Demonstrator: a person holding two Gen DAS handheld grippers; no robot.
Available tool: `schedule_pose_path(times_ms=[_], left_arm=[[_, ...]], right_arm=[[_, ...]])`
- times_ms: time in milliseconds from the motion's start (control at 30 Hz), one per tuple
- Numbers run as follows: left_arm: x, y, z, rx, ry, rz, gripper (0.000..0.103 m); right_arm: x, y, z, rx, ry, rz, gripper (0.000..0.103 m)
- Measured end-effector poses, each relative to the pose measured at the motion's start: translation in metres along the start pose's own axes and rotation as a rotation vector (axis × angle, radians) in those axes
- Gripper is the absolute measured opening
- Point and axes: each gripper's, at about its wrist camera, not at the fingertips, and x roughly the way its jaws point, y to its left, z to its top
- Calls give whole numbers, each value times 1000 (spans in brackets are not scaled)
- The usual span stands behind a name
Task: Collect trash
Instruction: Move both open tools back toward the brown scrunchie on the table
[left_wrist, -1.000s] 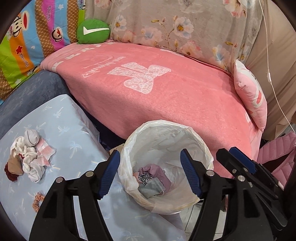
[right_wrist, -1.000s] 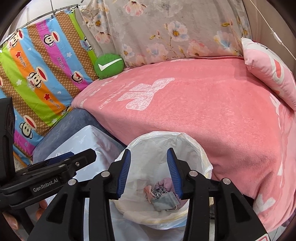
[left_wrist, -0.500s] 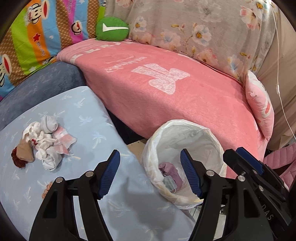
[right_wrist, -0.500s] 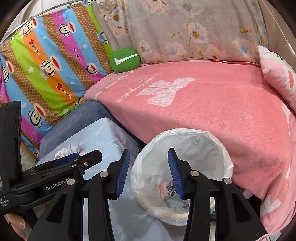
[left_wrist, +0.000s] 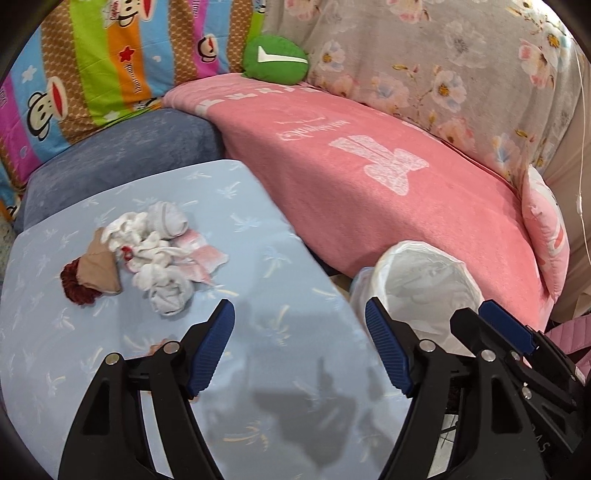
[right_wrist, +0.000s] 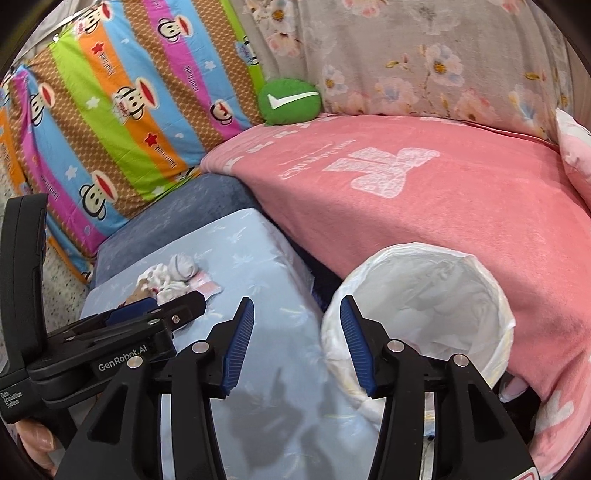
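A pile of trash (left_wrist: 147, 254), white crumpled tissues, a pink wrapper, a tan paper and a dark red scrap, lies on the light blue table (left_wrist: 258, 369). The same trash pile (right_wrist: 177, 277) shows small in the right wrist view. A bin with a white liner (left_wrist: 424, 291) stands on the floor between table and sofa; the bin (right_wrist: 424, 314) is also in the right wrist view. My left gripper (left_wrist: 299, 347) hovers over the table, short of the pile, its jaws opening with nothing between them. My right gripper (right_wrist: 297, 343) hangs by the bin's rim, jaws opening and empty.
A pink blanket (left_wrist: 369, 177) covers the sofa behind the bin. A green cushion (left_wrist: 275, 59), a striped monkey-print cushion (right_wrist: 110, 110) and a pink pillow (left_wrist: 546, 236) lie on it. A blue-grey seat (left_wrist: 122, 155) borders the table's far side. A pink bag (left_wrist: 569, 332) sits at right.
Both grippers swung left, away from over the bin toward the table. The trash pile has come nearer the centre of the left view. Both pairs of jaws stand a little wider.
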Motion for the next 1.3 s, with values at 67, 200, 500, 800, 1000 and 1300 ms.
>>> schedule_pose_path(times_ms=[67,200,500,800,1000,1300], left_arm=[[-3,11,-2,-7,-8,26,72],[-8,35,-8,-32,-13,65,74],[-13,96,-22,-126,1,135,74],[-9,160,-32,-223,25,203,75],[-5,201,-35,-283,41,245,75],[13,253,-28,-346,53,286,75]], right_arm=[[5,13,-4,-20,15,15,50],[14,37,-11,-53,44,40,50],[42,88,-34,-133,122,85,50],[74,127,-57,-195,199,106,50],[99,150,-69,-224,248,114,50],[138,171,-81,-249,310,110,50]])
